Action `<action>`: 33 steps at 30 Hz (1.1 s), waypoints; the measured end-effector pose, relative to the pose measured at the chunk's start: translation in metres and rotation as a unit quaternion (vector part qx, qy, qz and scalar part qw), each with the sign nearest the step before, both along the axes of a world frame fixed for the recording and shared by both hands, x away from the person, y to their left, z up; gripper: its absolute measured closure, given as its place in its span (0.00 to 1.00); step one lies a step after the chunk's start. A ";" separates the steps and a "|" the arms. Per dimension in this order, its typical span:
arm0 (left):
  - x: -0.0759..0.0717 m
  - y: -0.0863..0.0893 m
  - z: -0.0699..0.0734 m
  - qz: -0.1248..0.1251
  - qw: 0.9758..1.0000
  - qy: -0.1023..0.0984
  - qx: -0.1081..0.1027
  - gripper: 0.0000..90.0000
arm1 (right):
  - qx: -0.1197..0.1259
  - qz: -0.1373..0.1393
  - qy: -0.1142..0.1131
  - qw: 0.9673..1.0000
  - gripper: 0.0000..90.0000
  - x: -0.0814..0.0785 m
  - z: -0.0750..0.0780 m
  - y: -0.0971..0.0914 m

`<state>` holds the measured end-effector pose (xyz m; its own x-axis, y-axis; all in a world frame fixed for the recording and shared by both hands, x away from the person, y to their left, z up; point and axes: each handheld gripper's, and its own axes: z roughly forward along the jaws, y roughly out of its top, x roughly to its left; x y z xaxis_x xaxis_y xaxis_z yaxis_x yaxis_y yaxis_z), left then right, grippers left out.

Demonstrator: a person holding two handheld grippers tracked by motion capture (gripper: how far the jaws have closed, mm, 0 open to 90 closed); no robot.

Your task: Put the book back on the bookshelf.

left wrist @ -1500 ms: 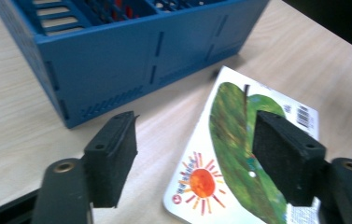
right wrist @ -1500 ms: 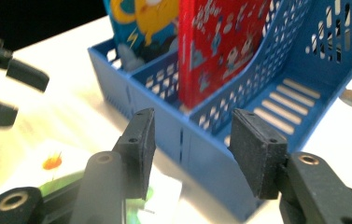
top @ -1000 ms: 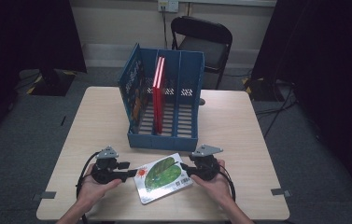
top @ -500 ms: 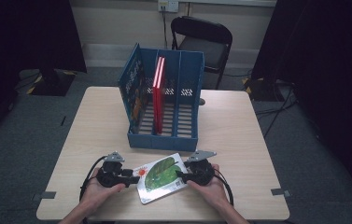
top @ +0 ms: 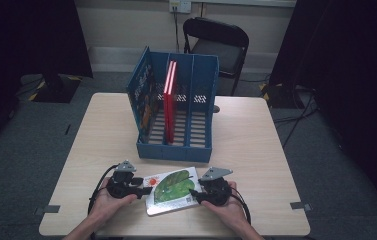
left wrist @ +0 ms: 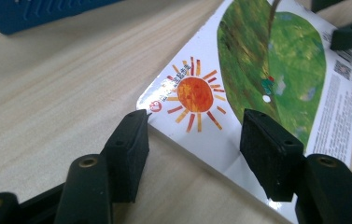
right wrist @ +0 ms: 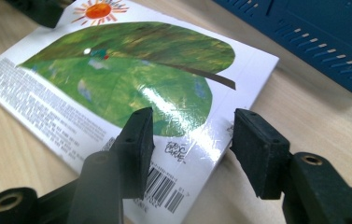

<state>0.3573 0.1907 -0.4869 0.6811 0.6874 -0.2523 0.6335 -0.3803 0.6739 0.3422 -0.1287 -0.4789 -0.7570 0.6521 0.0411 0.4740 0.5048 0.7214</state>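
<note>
A picture book (top: 171, 192) with a green leaf and an orange sun on its white cover lies flat on the table near the front edge. My left gripper (top: 143, 190) is at its left end. In the left gripper view its jaws (left wrist: 194, 149) straddle the book's corner (left wrist: 197, 100) by the sun and have just been opening; the pads do not press on it. My right gripper (top: 194, 193) is at the book's right end, and its open jaws (right wrist: 190, 149) stand over the barcode corner of the book (right wrist: 131, 84).
A blue file rack (top: 176, 112) stands behind the book at the table's middle, with a red book (top: 170, 100) upright in it and another book against its left wall. A black folding chair (top: 218, 45) is beyond the table. The wooden table (top: 256, 145) has free room at the right.
Both grippers have edged a little closer to the book's ends. The book lies where it was.
</note>
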 end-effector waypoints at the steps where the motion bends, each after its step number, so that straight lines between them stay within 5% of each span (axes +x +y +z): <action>1: 0.000 0.000 0.000 -0.002 1.000 -0.002 0.002 0.46 | -0.004 0.002 -0.008 1.000 0.54 -0.003 0.000 0.001; 8: 0.006 0.000 -0.002 0.010 1.000 -0.006 -0.008 0.52 | 0.001 0.013 0.003 1.000 0.54 -0.014 0.000 -0.005; 14: 0.011 -0.003 -0.003 0.013 1.000 -0.013 -0.011 0.51 | 0.007 0.011 0.015 1.000 0.43 -0.001 -0.001 -0.003; 26: 0.023 -0.013 0.002 0.023 1.000 0.010 0.009 0.48 | 0.022 0.010 0.031 0.999 0.38 0.006 -0.004 -0.006; 29: 0.026 -0.014 -0.001 0.039 0.999 0.011 -0.017 0.45 | 0.024 0.008 0.033 0.999 0.39 0.004 -0.004 -0.007; 33: 0.027 -0.016 -0.002 0.043 0.999 0.004 -0.023 0.36 | 0.028 0.010 0.031 0.999 0.40 0.003 -0.005 -0.008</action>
<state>0.3845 0.1744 -0.4893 0.6180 0.7309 -0.2897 0.6679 -0.2936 0.6839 0.3450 -0.1369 -0.4836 -0.7651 0.6317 0.1246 0.5088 0.4745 0.7183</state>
